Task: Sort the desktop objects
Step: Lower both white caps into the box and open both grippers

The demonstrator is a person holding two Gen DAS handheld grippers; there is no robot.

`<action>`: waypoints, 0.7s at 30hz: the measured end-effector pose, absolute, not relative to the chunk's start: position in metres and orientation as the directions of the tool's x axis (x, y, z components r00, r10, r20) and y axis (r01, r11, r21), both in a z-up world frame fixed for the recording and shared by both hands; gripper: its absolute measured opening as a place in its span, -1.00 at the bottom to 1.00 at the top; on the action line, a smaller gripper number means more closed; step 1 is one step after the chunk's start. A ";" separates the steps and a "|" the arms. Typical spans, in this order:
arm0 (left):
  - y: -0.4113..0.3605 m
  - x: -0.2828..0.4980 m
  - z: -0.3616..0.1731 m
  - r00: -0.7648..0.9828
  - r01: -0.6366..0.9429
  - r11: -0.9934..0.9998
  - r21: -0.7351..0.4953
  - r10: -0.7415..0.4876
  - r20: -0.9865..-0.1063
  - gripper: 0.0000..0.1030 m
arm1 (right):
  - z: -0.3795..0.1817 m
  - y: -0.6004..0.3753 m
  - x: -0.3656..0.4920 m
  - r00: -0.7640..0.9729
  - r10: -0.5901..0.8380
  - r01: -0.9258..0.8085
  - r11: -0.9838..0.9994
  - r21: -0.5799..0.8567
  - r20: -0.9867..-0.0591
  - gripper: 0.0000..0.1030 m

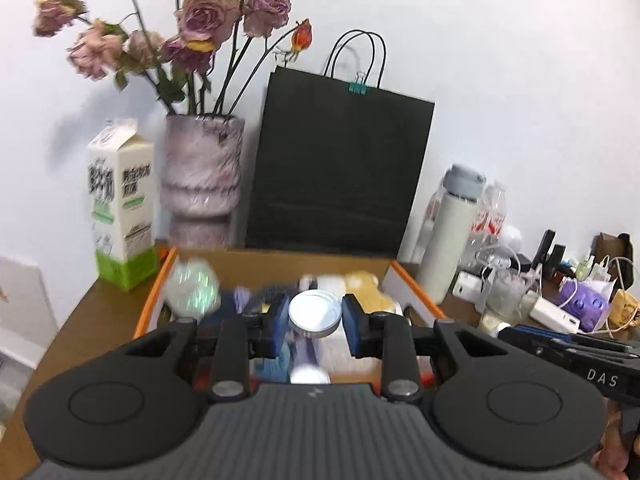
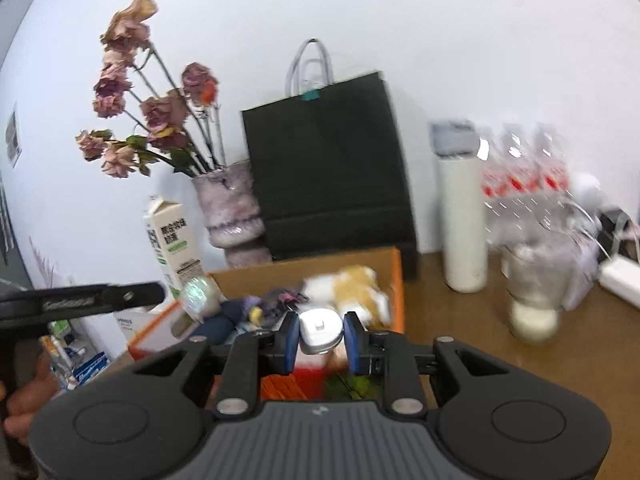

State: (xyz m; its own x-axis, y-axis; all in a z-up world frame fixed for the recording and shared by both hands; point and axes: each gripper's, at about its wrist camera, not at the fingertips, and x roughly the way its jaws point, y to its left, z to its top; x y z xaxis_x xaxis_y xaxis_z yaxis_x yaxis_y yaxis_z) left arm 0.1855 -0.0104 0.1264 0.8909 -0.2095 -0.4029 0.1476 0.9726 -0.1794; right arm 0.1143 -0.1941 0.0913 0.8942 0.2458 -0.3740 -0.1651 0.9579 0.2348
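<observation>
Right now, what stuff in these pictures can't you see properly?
- Things inside the cardboard box: left wrist view, motion blur and the left claw cover them.
- Round silver tin: only its top shows between the blue pads.
- White gadget in the right claw: right wrist view, too blurred to name.
- Plastic bottles: labels smeared.
- Milk carton: print too blurry to read.

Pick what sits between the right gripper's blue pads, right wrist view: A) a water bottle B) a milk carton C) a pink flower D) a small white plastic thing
D: the right gripper has its blue pads pressed on both sides of a small white plastic thing, above the cardboard box.
</observation>
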 end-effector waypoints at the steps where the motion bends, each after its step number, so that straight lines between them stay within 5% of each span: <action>1: -0.006 0.200 0.127 0.875 0.156 0.966 -0.206 -0.232 -0.426 -0.44 | 0.097 -0.189 0.127 0.882 0.248 -0.166 0.959 0.228 -0.400 -0.56; 6: -0.013 0.277 0.097 0.750 0.136 0.947 -0.291 -0.290 -0.594 -0.44 | 0.084 -0.168 0.216 0.744 0.287 -0.166 0.954 0.249 -0.604 -0.56; 12: -0.025 0.316 0.067 0.731 0.094 0.970 -0.225 -0.221 -0.645 -0.40 | 0.055 -0.157 0.255 0.640 0.232 -0.139 0.973 0.186 -0.732 -0.49; 13: -0.022 0.319 0.067 0.738 0.076 0.971 -0.226 -0.207 -0.642 -0.35 | 0.054 -0.157 0.255 0.642 0.226 -0.139 0.974 0.178 -0.732 -0.49; 15: -0.014 0.322 0.068 0.732 0.066 0.967 -0.248 -0.216 -0.647 -0.04 | 0.058 -0.163 0.253 0.661 0.230 -0.127 0.972 0.195 -0.714 -0.12; 17: -0.008 0.320 0.073 0.741 0.049 0.962 -0.268 -0.215 -0.636 0.07 | 0.066 -0.172 0.253 0.684 0.246 -0.105 0.965 0.241 -0.687 0.07; 19: -0.003 0.313 0.082 0.759 0.029 0.965 -0.261 -0.192 -0.622 0.13 | 0.075 -0.176 0.255 0.699 0.245 -0.099 0.964 0.248 -0.672 0.06; 21: 0.002 0.307 0.090 0.770 0.027 0.966 -0.257 -0.183 -0.611 0.54 | 0.084 -0.173 0.253 0.710 0.216 -0.099 0.973 0.208 -0.671 0.08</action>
